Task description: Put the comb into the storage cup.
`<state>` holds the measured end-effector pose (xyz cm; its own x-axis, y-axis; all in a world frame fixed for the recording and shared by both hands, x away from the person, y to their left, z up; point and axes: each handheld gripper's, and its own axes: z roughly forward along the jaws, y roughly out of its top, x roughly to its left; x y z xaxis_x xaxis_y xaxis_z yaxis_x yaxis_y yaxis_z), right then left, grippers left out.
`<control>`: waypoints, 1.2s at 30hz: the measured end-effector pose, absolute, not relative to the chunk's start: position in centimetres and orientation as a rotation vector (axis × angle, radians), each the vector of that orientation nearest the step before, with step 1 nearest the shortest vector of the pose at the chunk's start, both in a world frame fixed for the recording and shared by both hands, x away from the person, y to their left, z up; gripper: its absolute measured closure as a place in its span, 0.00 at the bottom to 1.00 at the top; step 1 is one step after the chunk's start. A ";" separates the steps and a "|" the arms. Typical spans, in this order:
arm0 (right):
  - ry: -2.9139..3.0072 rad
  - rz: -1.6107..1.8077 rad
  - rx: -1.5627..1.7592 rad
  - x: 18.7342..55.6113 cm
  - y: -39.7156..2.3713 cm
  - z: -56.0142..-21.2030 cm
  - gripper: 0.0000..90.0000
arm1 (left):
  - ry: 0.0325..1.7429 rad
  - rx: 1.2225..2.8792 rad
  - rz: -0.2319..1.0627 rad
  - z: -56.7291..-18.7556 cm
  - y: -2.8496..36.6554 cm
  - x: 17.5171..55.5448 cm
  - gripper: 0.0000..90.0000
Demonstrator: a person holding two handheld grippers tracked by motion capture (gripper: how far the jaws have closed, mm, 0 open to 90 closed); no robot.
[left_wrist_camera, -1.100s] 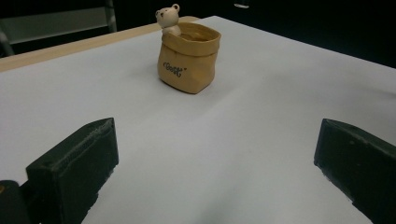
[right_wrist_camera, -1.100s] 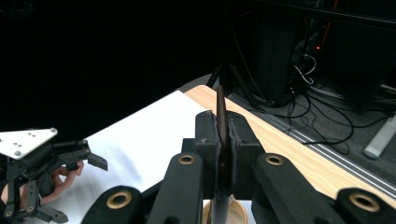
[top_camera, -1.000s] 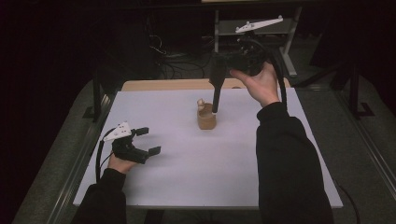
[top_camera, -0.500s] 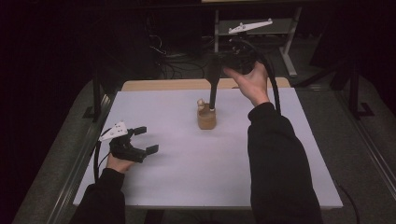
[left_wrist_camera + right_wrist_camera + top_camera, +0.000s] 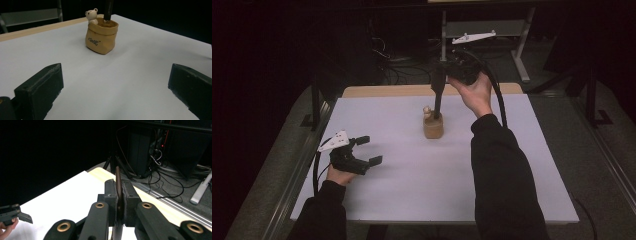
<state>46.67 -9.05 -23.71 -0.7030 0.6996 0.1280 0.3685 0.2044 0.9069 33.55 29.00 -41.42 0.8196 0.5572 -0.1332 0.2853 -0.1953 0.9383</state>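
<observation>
Right gripper [image 5: 438, 100] points down over the tan sack-shaped pot [image 5: 433, 126] near the far middle of the white table [image 5: 532, 165]; jaws pinch a thin dark flat piece [image 5: 118, 185], possibly a spoon handle, its lower end inside the pot. A small bear figure [image 5: 91, 15] sits at the pot's rim. Left gripper [image 5: 364, 150] rests near the left edge, jaws wide apart, nothing between them.

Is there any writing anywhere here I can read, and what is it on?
One dark script word on the front of the tan bag-shaped holder, below the little bear; it looks something like "Gift", but it is too blurred to read for sure.
No other writing shows.
</observation>
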 end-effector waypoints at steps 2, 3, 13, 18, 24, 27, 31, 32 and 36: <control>2.177 1.504 1.011 46.8 -8.9 -24.1 0.93 | 0.647 1.789 0.277 -41.4 29.0 33.5 0.00; 2.178 1.508 1.012 46.8 -8.9 -24.4 0.93 | 0.647 1.788 0.277 -41.4 29.0 33.5 0.00; 2.198 1.499 1.045 47.2 -8.8 -26.2 0.93 | 0.643 1.797 0.282 -41.4 28.9 33.5 0.00; 2.199 1.501 1.057 47.3 -8.9 -26.9 0.93 | 0.643 1.795 0.283 -41.4 28.9 33.5 0.00; 2.201 1.501 1.074 47.3 -9.1 -27.6 0.93 | 0.646 1.794 0.281 -41.5 28.9 33.5 0.00; 2.206 1.502 1.079 47.3 -9.1 -27.9 0.93 | 0.645 1.799 0.281 -41.5 28.9 33.5 0.00; 2.208 1.503 1.085 47.4 -9.0 -28.2 0.93 | 0.642 1.807 0.278 -41.6 28.7 33.6 0.00; 2.209 1.504 1.085 47.4 -9.0 -28.2 0.93 | 0.641 1.810 0.277 -41.7 28.7 33.6 0.00; 2.211 1.520 1.100 47.4 -9.1 -28.6 0.93 | 0.642 1.815 0.273 -41.7 28.6 33.6 0.00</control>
